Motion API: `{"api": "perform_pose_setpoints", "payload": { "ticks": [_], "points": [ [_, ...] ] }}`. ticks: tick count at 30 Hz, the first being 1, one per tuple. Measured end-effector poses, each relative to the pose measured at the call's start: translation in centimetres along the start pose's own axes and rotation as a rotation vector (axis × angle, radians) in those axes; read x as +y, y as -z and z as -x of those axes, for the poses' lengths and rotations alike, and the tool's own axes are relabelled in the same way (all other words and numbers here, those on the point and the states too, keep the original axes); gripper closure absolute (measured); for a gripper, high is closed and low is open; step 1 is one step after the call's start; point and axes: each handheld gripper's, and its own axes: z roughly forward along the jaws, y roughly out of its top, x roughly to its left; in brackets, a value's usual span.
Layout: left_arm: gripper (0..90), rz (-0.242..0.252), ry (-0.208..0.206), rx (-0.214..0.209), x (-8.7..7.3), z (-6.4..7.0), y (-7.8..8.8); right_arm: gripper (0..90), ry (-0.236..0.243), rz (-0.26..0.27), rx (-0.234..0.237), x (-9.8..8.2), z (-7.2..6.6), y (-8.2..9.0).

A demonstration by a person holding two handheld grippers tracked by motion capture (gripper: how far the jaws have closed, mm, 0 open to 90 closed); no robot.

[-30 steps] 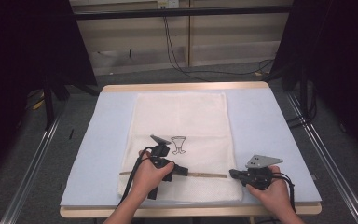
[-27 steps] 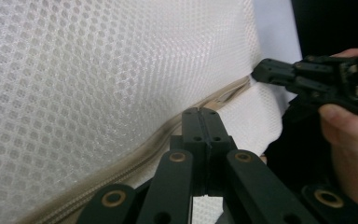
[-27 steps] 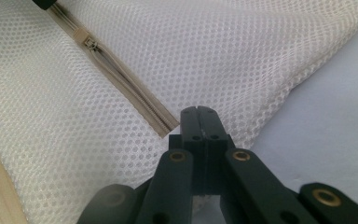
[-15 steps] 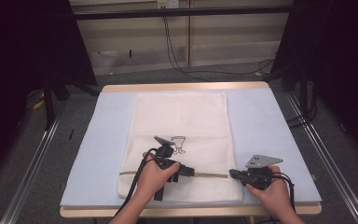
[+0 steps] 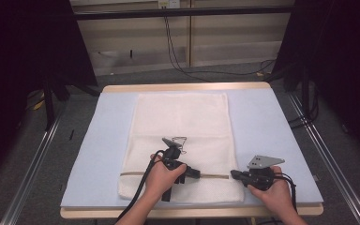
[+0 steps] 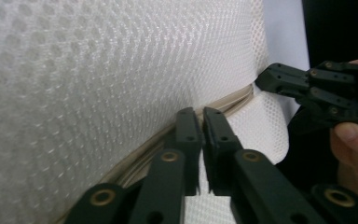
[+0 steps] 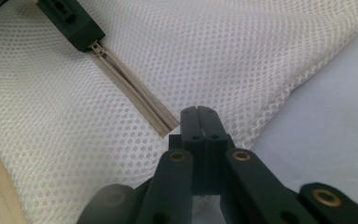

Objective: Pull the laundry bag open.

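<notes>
My left gripper [image 5: 194,172] points right toward my right gripper [image 5: 234,175], jaws just closed, tips facing; right's jaws are pressed together too, both hands low and level.

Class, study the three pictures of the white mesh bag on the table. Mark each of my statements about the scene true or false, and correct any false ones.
1. The white mesh laundry bag lies flat on a pale blue table cover. True.
2. The right gripper stands wide open. False: it is shut at the bag's edge.
3. The left gripper sits at the beige zipper. True.
4. The bag is crumpled into a ball. False: it is spread out.
</notes>
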Motion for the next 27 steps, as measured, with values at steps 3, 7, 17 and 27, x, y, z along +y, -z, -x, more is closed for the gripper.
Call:
{"api": "perform_pose_setpoints", "payload": {
  "ticks": [3, 7, 17, 27],
  "points": [
    [87.4, 0.001, -0.013, 0.003, 0.0, 0.1, 0.4, 90.0, 0.0, -0.003, 0.003, 0.0, 0.0, 0.0],
    [87.5, 0.017, -0.016, 0.016, -0.1, 0.1, 1.3, 90.0, 0.005, -0.007, 0.002, 0.1, 0.0, 0.0],
    [87.6, 0.02, -0.014, 0.005, -0.3, -0.4, 2.6, 90.0, 0.003, -0.006, 0.003, 0.1, 0.0, 0.0],
    [87.5, 0.027, -0.005, -0.004, -0.3, -1.4, 4.3, 90.0, 0.001, -0.006, 0.005, 0.1, 0.0, 0.0]
  ]
}}
